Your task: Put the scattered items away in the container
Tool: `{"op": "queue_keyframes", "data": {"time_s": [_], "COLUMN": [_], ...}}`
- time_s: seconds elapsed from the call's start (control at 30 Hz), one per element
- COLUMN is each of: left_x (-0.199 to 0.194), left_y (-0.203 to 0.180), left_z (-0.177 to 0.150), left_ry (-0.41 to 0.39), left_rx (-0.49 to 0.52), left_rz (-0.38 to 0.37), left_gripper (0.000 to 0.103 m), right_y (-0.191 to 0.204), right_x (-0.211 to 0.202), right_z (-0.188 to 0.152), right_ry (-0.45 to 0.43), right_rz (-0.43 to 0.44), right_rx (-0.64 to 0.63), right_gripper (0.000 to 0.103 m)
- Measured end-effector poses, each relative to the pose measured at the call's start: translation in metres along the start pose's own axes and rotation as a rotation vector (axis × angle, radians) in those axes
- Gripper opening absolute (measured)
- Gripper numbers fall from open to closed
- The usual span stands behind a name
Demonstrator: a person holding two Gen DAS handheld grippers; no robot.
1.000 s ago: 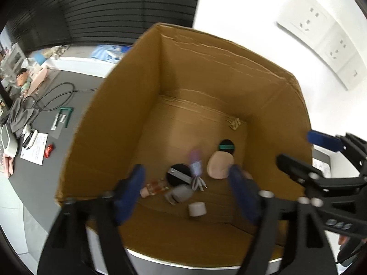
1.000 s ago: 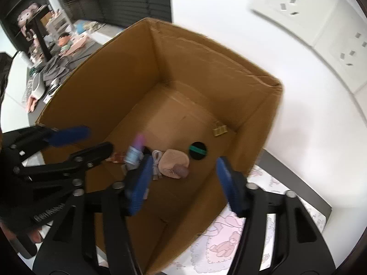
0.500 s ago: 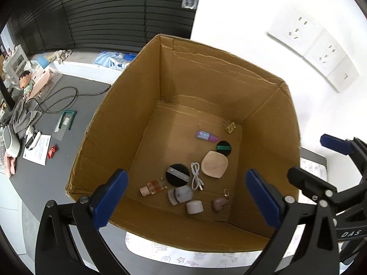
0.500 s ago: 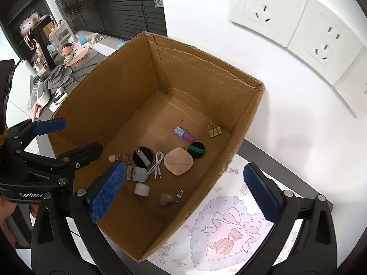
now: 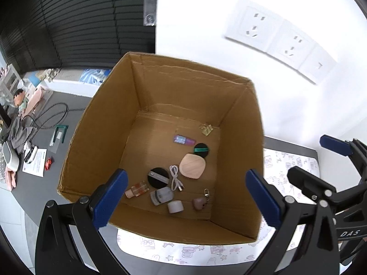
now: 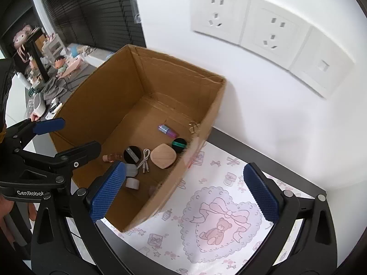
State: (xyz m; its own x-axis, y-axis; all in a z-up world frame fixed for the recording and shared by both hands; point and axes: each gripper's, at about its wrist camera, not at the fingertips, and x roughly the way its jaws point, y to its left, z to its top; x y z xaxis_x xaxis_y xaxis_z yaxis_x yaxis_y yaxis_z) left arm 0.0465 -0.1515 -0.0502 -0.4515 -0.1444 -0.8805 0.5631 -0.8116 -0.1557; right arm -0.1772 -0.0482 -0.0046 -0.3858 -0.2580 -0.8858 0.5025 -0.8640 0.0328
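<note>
An open cardboard box (image 5: 103, 123) (image 6: 206, 119) stands against the wall on a patterned mat. On its floor lie several small items: a purple tube (image 5: 184, 140) (image 6: 167, 131), a beige compact (image 5: 192, 166) (image 6: 163, 156), a white cable (image 5: 176, 181), a black disc (image 5: 158, 177), a gold binder clip (image 5: 206, 129) and a small bottle (image 5: 136, 189). My left gripper (image 5: 187, 200) is open and empty above the box's near side. My right gripper (image 6: 183, 194) is open and empty over the box's right wall and the mat.
A white mat with a pink bear print (image 6: 220, 222) covers the dark table right of the box. Wall sockets (image 6: 263, 29) are behind. A cluttered grey desk with cables and papers (image 5: 39, 151) lies to the left.
Both grippers have opened wide and pulled back up out of the box. The purple tube that was falling between them now lies on the box floor.
</note>
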Motion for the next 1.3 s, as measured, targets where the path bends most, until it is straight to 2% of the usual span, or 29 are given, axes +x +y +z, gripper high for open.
{"op": "queue_keyframes", "data": {"time_s": [0.4, 0.9, 1.2, 1.3], "left_x": [-0.014, -0.017, -0.029, -0.038], "left_y": [-0.064, -0.172, -0.207, -0.211], "left_z": [-0.004, -0.025, -0.047, -0.059], "left_ry": [-0.018, 0.002, 0.032, 0.029], "left_rx": [0.09, 0.2, 0.237, 0.258], "left_rz": [-0.041, -0.128, -0.151, -0.124], "left_gripper": [0.102, 0.102, 0.102, 0.102], "right_y": [-0.049, -0.139, -0.174, -0.178], "right_x": [-0.04, -0.087, -0.111, -0.119], "right_z": [-0.027, -0.094, -0.138, -0.153], "right_ry": [-0.046, -0.064, -0.058, -0.039], "right_rz": [-0.039, -0.085, -0.105, -0.166], "right_rx": [0.095, 0.313, 0.403, 0.446], "right_gripper": [0.103, 0.103, 0.103, 0.103]}}
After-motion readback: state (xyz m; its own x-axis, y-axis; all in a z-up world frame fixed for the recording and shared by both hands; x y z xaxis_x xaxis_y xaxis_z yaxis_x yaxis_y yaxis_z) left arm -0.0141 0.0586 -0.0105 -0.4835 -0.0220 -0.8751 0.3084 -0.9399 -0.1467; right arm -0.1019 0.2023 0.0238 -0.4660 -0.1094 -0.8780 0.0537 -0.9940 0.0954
